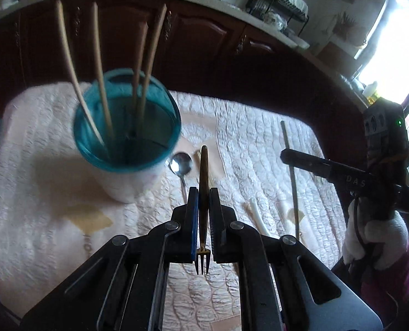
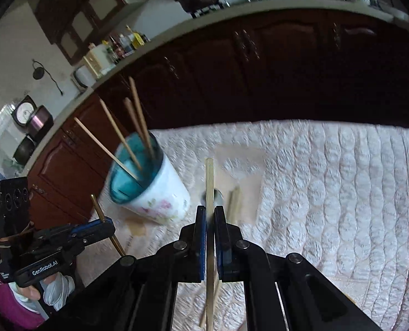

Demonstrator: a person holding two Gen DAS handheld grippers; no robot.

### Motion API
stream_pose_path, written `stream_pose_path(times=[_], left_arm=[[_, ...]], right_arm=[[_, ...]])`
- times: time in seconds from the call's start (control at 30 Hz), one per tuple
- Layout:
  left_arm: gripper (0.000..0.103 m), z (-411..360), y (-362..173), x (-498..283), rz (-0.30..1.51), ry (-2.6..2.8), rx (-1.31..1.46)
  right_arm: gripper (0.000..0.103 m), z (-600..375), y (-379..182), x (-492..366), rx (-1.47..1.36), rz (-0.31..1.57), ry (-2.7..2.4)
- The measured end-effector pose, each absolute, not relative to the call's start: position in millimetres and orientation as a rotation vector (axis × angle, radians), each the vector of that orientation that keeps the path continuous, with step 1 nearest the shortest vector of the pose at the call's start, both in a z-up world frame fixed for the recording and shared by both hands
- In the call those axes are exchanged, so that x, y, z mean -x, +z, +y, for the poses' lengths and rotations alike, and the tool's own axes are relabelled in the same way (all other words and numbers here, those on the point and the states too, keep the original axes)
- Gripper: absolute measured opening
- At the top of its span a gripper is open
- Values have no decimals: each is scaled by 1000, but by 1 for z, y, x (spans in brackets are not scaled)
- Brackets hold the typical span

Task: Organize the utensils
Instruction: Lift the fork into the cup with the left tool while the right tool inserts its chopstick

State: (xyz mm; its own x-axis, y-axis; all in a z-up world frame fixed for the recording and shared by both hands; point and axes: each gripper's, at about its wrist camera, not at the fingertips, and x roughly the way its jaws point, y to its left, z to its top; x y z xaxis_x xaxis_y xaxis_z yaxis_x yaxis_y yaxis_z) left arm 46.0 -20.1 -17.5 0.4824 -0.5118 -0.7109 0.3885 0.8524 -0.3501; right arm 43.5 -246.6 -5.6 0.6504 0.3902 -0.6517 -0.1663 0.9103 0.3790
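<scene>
My left gripper is shut on a small gold fork, tines toward the camera, held above the quilted cloth just right of the cup. The white cup with a blue rim holds several wooden chopsticks. My right gripper is shut on a wooden chopstick pointing forward, right of the cup. A spoon lies on the cloth beside the cup. The left gripper also shows in the right wrist view, the right one in the left wrist view.
A white quilted cloth covers the table. A chopstick and a white utensil lie on it at right. Another chopstick lies near the spoon. Dark wooden cabinets stand behind the table.
</scene>
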Motion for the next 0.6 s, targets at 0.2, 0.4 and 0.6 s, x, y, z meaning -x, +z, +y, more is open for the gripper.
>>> stream_pose_path(times=[0.2,0.4,0.6], left_arm=[[6,21,36,-57,800,-493,193],[6,46,69,-81,709,-411,211],[6,50,62,-112,685,-338,184]], right_arm=[[5,-217,55,-63,-331,623,359],[5,-175,90,-109,-331,501,365],[5,-141,85,-149,-275,467,340]])
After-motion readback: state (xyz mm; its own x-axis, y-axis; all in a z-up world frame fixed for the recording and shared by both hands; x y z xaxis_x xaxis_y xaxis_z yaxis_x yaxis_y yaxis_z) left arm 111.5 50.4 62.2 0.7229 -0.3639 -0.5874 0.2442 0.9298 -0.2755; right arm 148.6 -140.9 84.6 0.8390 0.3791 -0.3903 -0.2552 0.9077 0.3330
